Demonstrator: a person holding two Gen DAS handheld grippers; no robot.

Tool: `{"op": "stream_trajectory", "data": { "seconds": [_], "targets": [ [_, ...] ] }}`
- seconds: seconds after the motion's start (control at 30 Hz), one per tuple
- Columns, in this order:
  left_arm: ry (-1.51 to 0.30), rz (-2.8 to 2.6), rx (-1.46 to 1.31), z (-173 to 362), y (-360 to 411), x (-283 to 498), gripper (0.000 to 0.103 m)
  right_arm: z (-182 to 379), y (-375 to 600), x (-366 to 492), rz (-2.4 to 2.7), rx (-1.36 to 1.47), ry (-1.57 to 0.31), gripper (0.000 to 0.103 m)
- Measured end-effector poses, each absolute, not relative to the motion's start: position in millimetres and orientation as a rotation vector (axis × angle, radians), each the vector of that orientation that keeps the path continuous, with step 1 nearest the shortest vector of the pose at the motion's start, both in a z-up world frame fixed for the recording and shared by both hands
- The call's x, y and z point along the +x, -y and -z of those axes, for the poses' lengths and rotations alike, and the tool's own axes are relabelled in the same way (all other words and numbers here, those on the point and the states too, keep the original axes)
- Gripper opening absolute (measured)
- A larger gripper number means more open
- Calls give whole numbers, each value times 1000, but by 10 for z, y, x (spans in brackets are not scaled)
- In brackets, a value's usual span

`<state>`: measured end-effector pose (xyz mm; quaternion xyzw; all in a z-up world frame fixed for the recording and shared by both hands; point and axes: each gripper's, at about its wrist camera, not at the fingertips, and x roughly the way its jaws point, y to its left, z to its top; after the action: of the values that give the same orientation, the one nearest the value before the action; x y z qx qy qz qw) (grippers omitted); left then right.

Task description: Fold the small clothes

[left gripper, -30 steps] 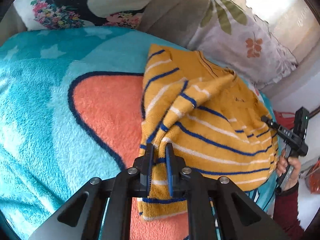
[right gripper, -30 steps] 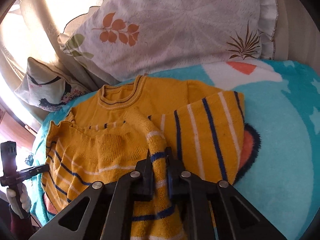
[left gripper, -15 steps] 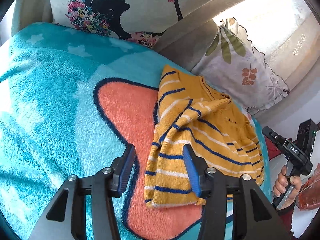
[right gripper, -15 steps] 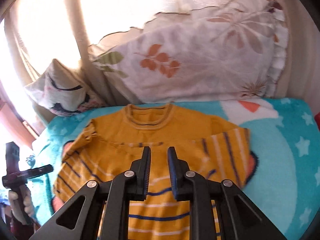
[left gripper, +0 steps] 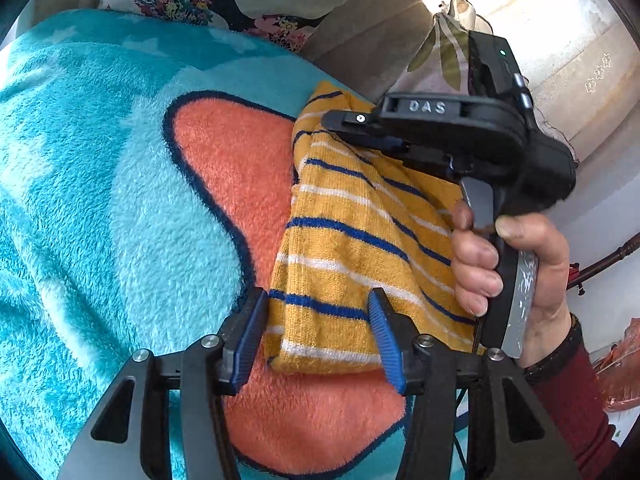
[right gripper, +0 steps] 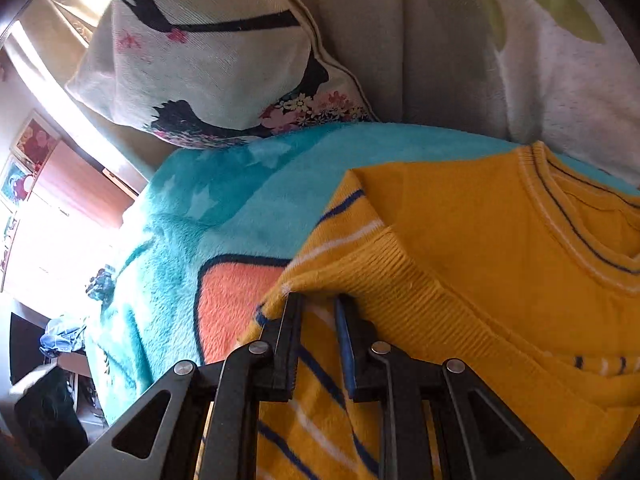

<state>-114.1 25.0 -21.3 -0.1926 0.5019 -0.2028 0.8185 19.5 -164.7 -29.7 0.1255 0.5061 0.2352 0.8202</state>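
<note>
A mustard-yellow sweater (left gripper: pixel 360 248) with blue and white stripes lies folded on a turquoise and orange fleece blanket (left gripper: pixel 100 200). My left gripper (left gripper: pixel 316 320) is open, its blue-padded fingers straddling the sweater's near hem. My right gripper (right gripper: pixel 318 312) shows in the left wrist view (left gripper: pixel 344 120) reaching over the sweater's far left edge. In the right wrist view its jaws stand a little apart over a raised ridge of sweater fabric (right gripper: pixel 460 260) near the ribbed fold. The collar (right gripper: pixel 568 220) lies at the right.
A pillow with a black silhouette and flowers (right gripper: pixel 216 64) and a pale leaf-print pillow (right gripper: pixel 560 60) lean against the beige sofa back (left gripper: pixel 360 32). Room clutter (right gripper: pixel 52 360) shows beyond the blanket's left edge.
Both grippers let go of the sweater sleeve and opened. The right gripper then swung across over the sweater's left side, close in front of the left gripper.
</note>
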Motion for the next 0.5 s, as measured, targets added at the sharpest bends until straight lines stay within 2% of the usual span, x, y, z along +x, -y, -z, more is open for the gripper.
{"op": "stream_trajectory", "data": {
  "seconds": [0.03,0.1,0.17,0.2,0.23,0.27,0.3,0.43,0.5],
  "targets": [
    [-1066,435,-418,213,-237,-1145,57,313,1621,241,-511,284,-1092,25],
    [-1059,443,-434,217,-229,-1152,62,293,1601,245,-531,316,-1103,45],
    [-1052,439,-444,212,-182,-1147,62,237,1569,216,-536,303,-1105,53],
    [-1046,439,-454,214,-174,-1155,62,203,1557,171,-524,280,-1107,54],
    [-1042,439,-467,220,-158,-1159,54,171,1526,130,-509,248,-1108,54],
    [-1045,446,-483,232,-136,-1156,42,147,1488,105,-498,218,-1110,56],
    [-1051,456,-492,243,-109,-1163,18,126,1447,73,-490,184,-1114,58],
    [-1005,464,-524,176,-104,-1277,12,91,1228,16,-455,30,-1131,64],
    [-994,465,-518,127,-92,-1323,12,148,1066,33,-455,-64,-1172,76]
  ]
}}
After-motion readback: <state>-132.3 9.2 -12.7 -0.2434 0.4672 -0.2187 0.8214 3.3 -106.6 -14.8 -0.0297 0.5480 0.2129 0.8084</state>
